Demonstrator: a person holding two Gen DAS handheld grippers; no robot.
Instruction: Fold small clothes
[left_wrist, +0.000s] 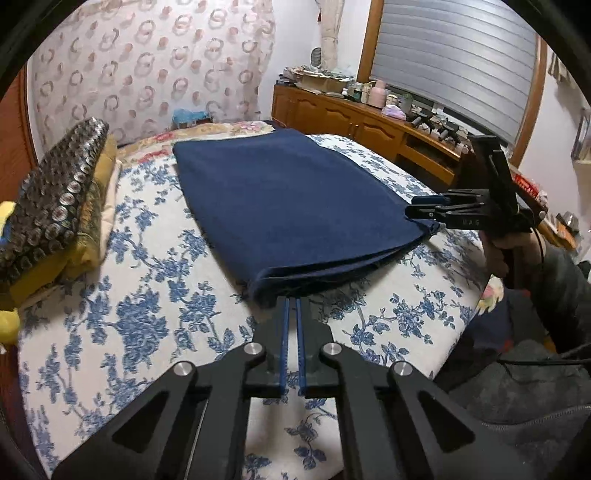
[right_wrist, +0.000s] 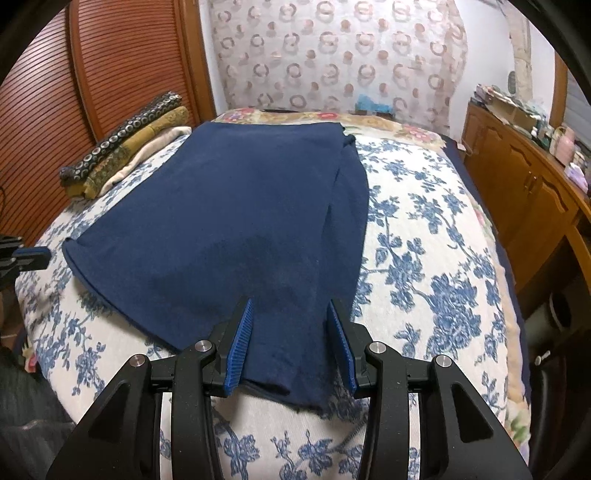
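1. Fingers of the left gripper (left_wrist: 292, 306): blue ribbed pads pressed together, no gap visible between them. Tips sit at the near left corner of the dark navy knit garment (left_wrist: 291, 206); judged pinching that corner, though the cloth between the pads is hidden by its own fold.
2. Fingers of the right gripper (right_wrist: 291, 314): partly spread, straddling the narrow near end of the garment. Navy cloth lies between the blue pads (right_wrist: 242, 343); neither pad visibly presses on it, so no grip here.
3. Garment lies flat along the blue-and-white floral quilted bed cover (left_wrist: 155, 295), already doubled: layered edges show at the near hem, one side folded inward.
4. A stack of folded patterned cloths (right_wrist: 125, 147) sits at the far left of the bed, well apart from the garment.
5. Step in hand, as judged: taking hold of the near end at both corners, ahead of the next fold away from the person.
6. Next move calls for the right fingers to nip their corner, then both to lift level and carry the hem toward the far edge. Risk: layers slipping apart if only the top ply is caught.
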